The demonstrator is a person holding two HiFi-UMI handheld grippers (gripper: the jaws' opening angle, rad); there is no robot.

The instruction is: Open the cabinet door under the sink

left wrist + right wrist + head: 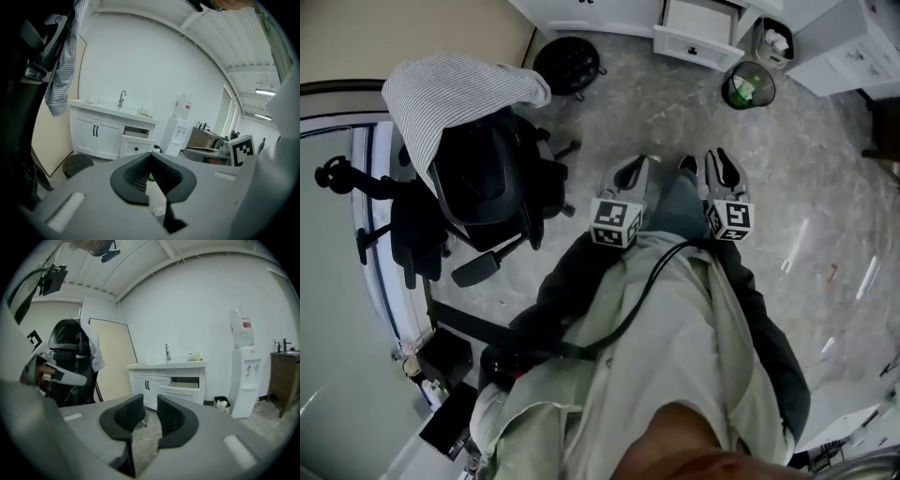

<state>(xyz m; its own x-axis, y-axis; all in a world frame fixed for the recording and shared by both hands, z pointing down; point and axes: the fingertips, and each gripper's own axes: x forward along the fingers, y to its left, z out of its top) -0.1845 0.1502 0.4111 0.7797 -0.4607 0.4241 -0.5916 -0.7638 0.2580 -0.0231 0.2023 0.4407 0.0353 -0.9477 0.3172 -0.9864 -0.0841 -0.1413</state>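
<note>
Left gripper [151,161] is clenched and empty. Right gripper [150,414] is released, with nothing between its jaws. Across the floor, the white double-door cabinet [146,387] under the sink is closed (black handles at centre, neighbouring white drawer [183,390] pulled out). Both gripper views show its fronts; the head view crops them at its top edge.

A black office chair [487,192] stands near the floor's left edge, a striped shirt [450,94] draped over its back. A round black stool [568,64] and a waste bin [748,86] sit by the floor's far edge. A water dispenser [243,380] stands against the white wall.
</note>
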